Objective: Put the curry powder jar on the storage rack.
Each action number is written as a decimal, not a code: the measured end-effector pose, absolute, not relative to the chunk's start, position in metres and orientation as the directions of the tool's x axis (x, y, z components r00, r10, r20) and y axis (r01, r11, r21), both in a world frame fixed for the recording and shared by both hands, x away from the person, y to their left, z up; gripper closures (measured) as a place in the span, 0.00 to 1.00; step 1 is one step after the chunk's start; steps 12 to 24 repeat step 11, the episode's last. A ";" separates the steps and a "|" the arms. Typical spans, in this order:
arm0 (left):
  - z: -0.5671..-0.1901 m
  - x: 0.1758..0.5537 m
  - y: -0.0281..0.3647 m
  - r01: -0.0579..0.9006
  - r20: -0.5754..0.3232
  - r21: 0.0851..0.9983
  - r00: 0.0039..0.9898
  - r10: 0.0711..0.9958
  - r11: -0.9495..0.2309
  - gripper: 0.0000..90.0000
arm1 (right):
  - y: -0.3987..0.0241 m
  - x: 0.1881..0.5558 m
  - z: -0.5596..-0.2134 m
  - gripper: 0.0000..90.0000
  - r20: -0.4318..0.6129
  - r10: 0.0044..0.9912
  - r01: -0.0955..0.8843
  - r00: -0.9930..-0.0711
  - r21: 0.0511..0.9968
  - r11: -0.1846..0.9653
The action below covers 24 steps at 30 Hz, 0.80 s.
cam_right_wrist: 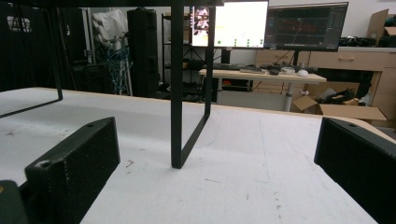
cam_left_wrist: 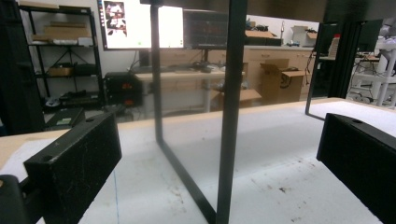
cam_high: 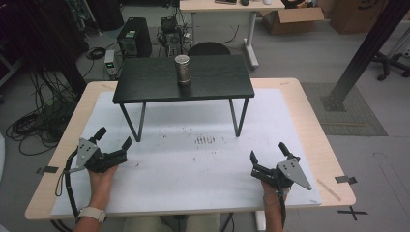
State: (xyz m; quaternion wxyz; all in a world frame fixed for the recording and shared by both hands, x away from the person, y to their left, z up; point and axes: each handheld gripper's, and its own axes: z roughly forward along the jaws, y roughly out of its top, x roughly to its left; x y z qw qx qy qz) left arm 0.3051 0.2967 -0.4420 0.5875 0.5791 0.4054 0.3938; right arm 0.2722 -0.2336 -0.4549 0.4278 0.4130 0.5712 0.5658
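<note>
High view: left tongs [cam_high: 114,137] and right tongs [cam_high: 268,151] both released, resting on white-topped bench [cam_high: 193,188]; cylindrical silver metal can [cam_high: 182,69] upright on small black stand [cam_high: 145,82].

Both tongs were black, each topped by a grey three-cornered plate dotted with small dark screw holes. The left tongs [cam_high: 114,140] trailed a looping black cable, and that wrist wore a pale watch band [cam_high: 92,213]. The right tongs [cam_high: 269,153] had blocky, matte, lightly scuffed jaws.
</note>
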 end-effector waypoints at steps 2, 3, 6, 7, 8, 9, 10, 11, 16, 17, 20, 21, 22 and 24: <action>-0.444 0.305 0.297 0.011 -0.020 1.000 0.358 0.933 0.017 0.00 | -0.233 0.272 -0.455 0.00 -0.022 0.956 -0.012 -0.293 1.000 0.019; -0.444 0.305 0.297 0.011 -0.020 1.000 0.358 0.933 0.017 0.00 | -0.233 0.272 -0.455 0.00 -0.022 0.956 -0.012 -0.293 1.000 0.019; -0.447 0.304 0.298 0.016 -0.025 1.000 0.354 0.935 0.021 0.00 | -0.233 0.272 -0.455 0.00 -0.022 0.956 -0.012 -0.293 1.000 0.020; -0.448 0.304 0.298 0.018 -0.027 1.000 0.353 0.935 0.022 0.00 | -0.233 0.272 -0.455 0.00 -0.022 0.956 -0.012 -0.293 1.000 0.020; -0.448 0.304 0.298 0.018 -0.027 1.000 0.353 0.935 0.022 0.00 | -0.233 0.272 -0.455 0.00 -0.023 0.956 -0.012 -0.293 1.000 0.020; -0.449 0.304 0.298 0.018 -0.021 1.000 0.352 0.936 0.016 0.00 | -0.233 0.272 -0.455 0.00 -0.023 0.956 -0.012 -0.293 1.000 0.020; -0.449 0.304 0.298 0.018 -0.021 1.000 0.352 0.936 0.016 0.00 | -0.233 0.272 -0.455 0.00 -0.023 0.956 -0.012 -0.293 1.000 0.020; -0.449 0.304 0.297 0.022 -0.021 1.000 0.352 0.936 0.014 0.00 | -0.233 0.272 -0.455 0.00 -0.023 0.956 -0.012 -0.293 1.000 0.020; -0.449 0.304 0.297 0.022 -0.021 1.000 0.352 0.936 0.014 0.00 | -0.233 0.272 -0.455 0.00 -0.023 0.956 -0.012 -0.293 1.000 0.020; -0.449 0.304 0.297 0.022 -0.021 1.000 0.352 0.936 0.014 0.00 | -0.233 0.272 -0.455 0.00 -0.023 0.956 -0.012 -0.293 1.000 0.020; -0.449 0.304 0.297 0.022 -0.021 1.000 0.352 0.936 0.014 0.00 | -0.233 0.272 -0.455 0.00 -0.023 0.956 -0.012 -0.293 1.000 0.020; -0.449 0.304 0.297 0.022 -0.021 1.000 0.352 0.936 0.014 0.00 | -0.233 0.272 -0.455 0.00 -0.023 0.956 -0.012 -0.293 1.000 0.020; -0.449 0.304 0.297 0.022 -0.021 1.000 0.352 0.936 0.014 0.00 | -0.233 0.272 -0.455 0.00 -0.023 0.956 -0.012 -0.293 1.000 0.020; -0.449 0.304 0.297 0.022 -0.021 1.000 0.352 0.936 0.014 0.00 | -0.233 0.272 -0.455 0.00 -0.023 0.956 -0.012 -0.293 1.000 0.020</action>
